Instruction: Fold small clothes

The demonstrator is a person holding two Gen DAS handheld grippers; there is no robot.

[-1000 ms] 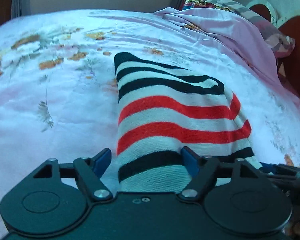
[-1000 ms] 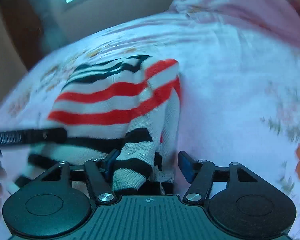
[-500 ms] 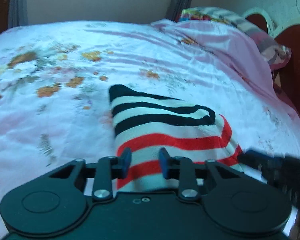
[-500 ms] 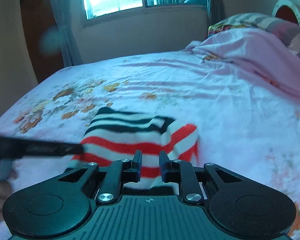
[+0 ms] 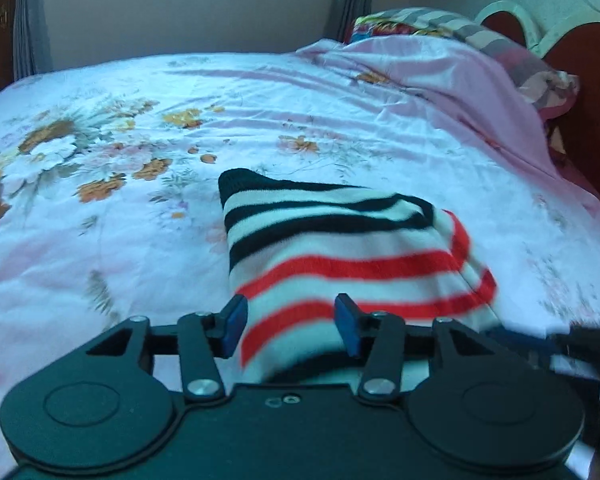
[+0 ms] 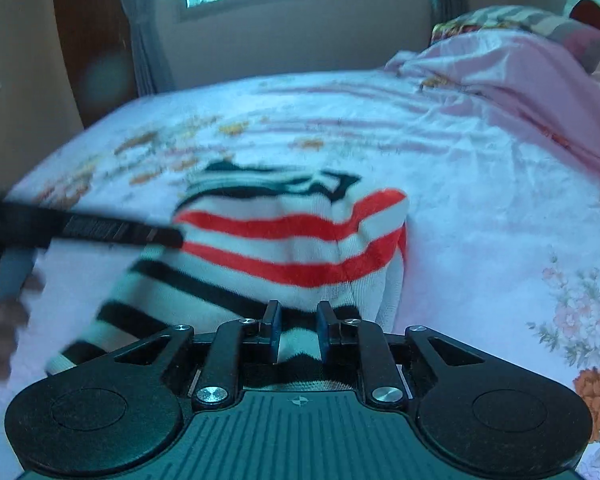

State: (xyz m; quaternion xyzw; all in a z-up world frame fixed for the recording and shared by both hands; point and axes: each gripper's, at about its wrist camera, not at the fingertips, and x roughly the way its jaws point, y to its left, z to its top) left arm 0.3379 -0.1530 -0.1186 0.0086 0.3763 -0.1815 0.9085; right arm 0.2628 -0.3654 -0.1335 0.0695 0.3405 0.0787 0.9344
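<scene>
Since half a second ago our left gripper (image 5: 291,328) has spread its fingers apart around the striped garment (image 5: 340,248); at 6 o'clock our right gripper (image 6: 298,332) pinches its near edge on the floral bedsheet (image 5: 120,208)

Bare floral bed sheet (image 5: 112,240) spreads wide left of and beyond the striped garment (image 5: 340,248), giving open room to pass. To the right a raised pink blanket (image 5: 460,92) and pillows (image 5: 500,40) block the way near the headboard (image 5: 580,60). The left gripper (image 6: 80,232), blurred, seems to reach across the garment's left edge.
</scene>
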